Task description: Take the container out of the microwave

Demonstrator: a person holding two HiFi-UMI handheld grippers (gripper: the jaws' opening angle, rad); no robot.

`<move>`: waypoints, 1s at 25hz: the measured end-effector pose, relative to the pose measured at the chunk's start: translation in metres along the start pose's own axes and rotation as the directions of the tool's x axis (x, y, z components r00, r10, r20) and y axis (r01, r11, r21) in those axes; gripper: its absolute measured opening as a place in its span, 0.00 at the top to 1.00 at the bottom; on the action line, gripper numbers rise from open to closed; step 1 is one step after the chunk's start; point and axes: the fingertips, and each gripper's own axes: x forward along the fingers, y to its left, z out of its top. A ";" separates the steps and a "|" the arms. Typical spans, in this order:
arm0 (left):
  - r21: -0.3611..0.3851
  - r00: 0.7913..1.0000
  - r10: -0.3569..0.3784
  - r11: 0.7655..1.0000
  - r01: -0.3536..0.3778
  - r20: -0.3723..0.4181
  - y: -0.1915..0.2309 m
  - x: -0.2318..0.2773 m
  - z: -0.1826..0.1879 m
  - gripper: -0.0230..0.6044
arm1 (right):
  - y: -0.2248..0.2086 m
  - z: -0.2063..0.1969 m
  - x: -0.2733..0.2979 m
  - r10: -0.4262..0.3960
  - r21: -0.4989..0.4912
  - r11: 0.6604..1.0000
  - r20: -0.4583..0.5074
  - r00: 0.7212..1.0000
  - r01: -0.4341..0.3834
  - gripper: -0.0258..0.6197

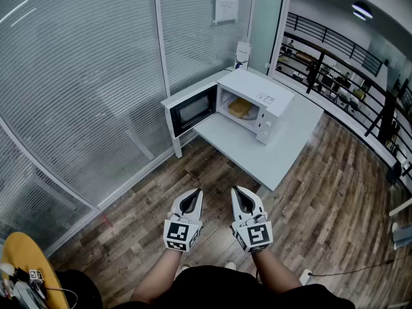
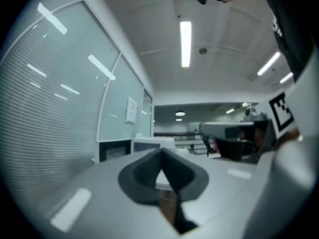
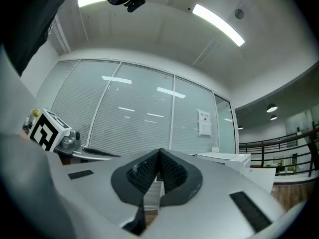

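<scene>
A white microwave (image 1: 257, 105) stands on a white table (image 1: 283, 153) ahead, its door (image 1: 192, 111) swung open to the left. Inside the cavity sits a yellowish container (image 1: 241, 107). My left gripper (image 1: 191, 199) and right gripper (image 1: 242, 197) are held side by side low in the head view, well short of the table, both shut and holding nothing. In the left gripper view the left gripper (image 2: 162, 152) has its jaws together, with the microwave (image 2: 147, 144) small beyond. In the right gripper view the right gripper (image 3: 159, 156) is closed too, with the microwave (image 3: 224, 159) to its right.
A glass wall with blinds (image 1: 96, 76) runs along the left. Wood floor (image 1: 193, 185) lies between me and the table. A black railing (image 1: 347, 56) borders the right side. A yellow object (image 1: 22, 262) sits at bottom left.
</scene>
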 end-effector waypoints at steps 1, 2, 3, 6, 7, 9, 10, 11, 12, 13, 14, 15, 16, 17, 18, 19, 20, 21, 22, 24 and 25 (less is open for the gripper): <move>-0.001 1.000 0.003 1.000 -0.003 0.001 -0.003 0.000 0.000 0.96 | -0.001 0.000 -0.002 0.003 0.000 1.000 0.000 1.000 -0.003 0.95; -0.002 1.000 0.006 1.000 -0.006 0.000 -0.006 0.001 -0.001 0.96 | -0.002 -0.001 -0.004 0.005 0.000 1.000 -0.001 1.000 -0.005 0.95; -0.002 1.000 0.008 1.000 -0.008 -0.003 -0.008 0.001 -0.001 0.96 | -0.004 -0.001 -0.005 0.008 0.000 1.000 -0.001 1.000 -0.008 0.95; -0.001 1.000 0.015 1.000 -0.015 -0.019 -0.016 0.004 -0.004 0.96 | -0.009 -0.001 -0.011 0.016 0.005 1.000 0.004 1.000 -0.016 0.95; 0.000 1.000 0.018 1.000 -0.018 -0.022 -0.019 0.005 -0.004 0.96 | -0.012 0.000 -0.014 0.021 0.010 1.000 0.011 1.000 -0.021 0.95; 0.003 0.999 0.027 1.000 -0.027 -0.022 -0.024 0.009 -0.003 0.96 | -0.019 0.003 -0.020 0.034 0.030 0.999 0.037 0.999 -0.035 0.95; 0.004 0.999 0.033 0.999 -0.033 -0.021 -0.027 0.011 -0.003 0.96 | -0.024 0.005 -0.024 0.039 0.046 0.998 0.052 0.998 -0.042 0.95; 0.004 0.999 0.039 0.999 -0.039 -0.019 -0.031 0.013 -0.002 0.96 | -0.029 0.006 -0.027 0.043 0.060 0.997 0.063 0.997 -0.047 0.95; 0.004 0.999 0.044 0.999 -0.044 -0.020 -0.034 0.016 -0.002 0.96 | -0.035 0.007 -0.030 0.045 0.070 0.996 0.068 0.997 -0.050 0.95; 0.004 0.999 0.048 0.999 -0.048 -0.022 -0.037 0.019 -0.003 0.96 | -0.041 0.006 -0.032 0.047 0.078 0.996 0.069 0.997 -0.052 0.95; 0.004 0.998 0.051 0.999 -0.051 -0.024 -0.041 0.023 -0.004 0.96 | -0.048 0.004 -0.034 0.049 0.086 0.995 0.068 0.996 -0.055 0.95; 0.002 0.998 0.054 0.999 -0.053 -0.027 -0.044 0.027 -0.005 0.96 | -0.055 0.002 -0.035 0.052 0.099 0.993 0.067 0.996 -0.059 0.95; -0.001 0.998 0.056 0.998 -0.056 -0.029 -0.048 0.032 -0.005 0.96 | -0.063 0.000 -0.036 0.058 0.119 0.991 0.069 0.996 -0.066 0.95; -0.004 0.998 0.061 0.998 -0.061 -0.031 -0.051 0.035 -0.006 0.96 | -0.069 -0.002 -0.038 0.066 0.143 0.987 0.072 0.995 -0.076 0.95; -0.009 0.997 0.068 0.998 -0.068 -0.033 -0.055 0.037 -0.007 0.96 | -0.074 -0.003 -0.040 0.076 0.164 0.983 0.074 0.994 -0.087 0.95; -0.018 0.997 0.075 0.997 -0.076 -0.035 -0.058 0.037 -0.008 0.96 | -0.077 -0.003 -0.042 0.084 0.175 0.980 0.073 0.994 -0.096 0.95; -0.027 0.996 0.080 0.996 -0.081 -0.036 -0.060 0.038 -0.009 0.96 | -0.080 -0.004 -0.044 0.090 0.180 0.978 0.069 0.993 -0.101 0.95; -0.033 0.996 0.083 0.996 -0.085 -0.038 -0.062 0.038 -0.009 0.96 | -0.082 -0.006 -0.044 0.093 0.179 0.979 0.065 0.994 -0.103 0.95; -0.034 0.996 0.084 0.996 -0.085 -0.040 -0.063 0.040 -0.009 0.96 | -0.085 -0.007 -0.044 0.093 0.174 0.979 0.059 0.994 -0.102 0.95; -0.029 0.996 0.080 0.996 -0.081 -0.041 -0.063 0.047 -0.008 0.96 | -0.090 -0.008 -0.039 0.090 0.165 0.982 0.049 0.995 -0.097 0.95; -0.027 0.996 0.078 0.997 -0.079 -0.040 -0.061 0.053 -0.008 0.96 | -0.093 -0.010 -0.035 0.090 0.162 0.982 0.045 0.995 -0.096 0.95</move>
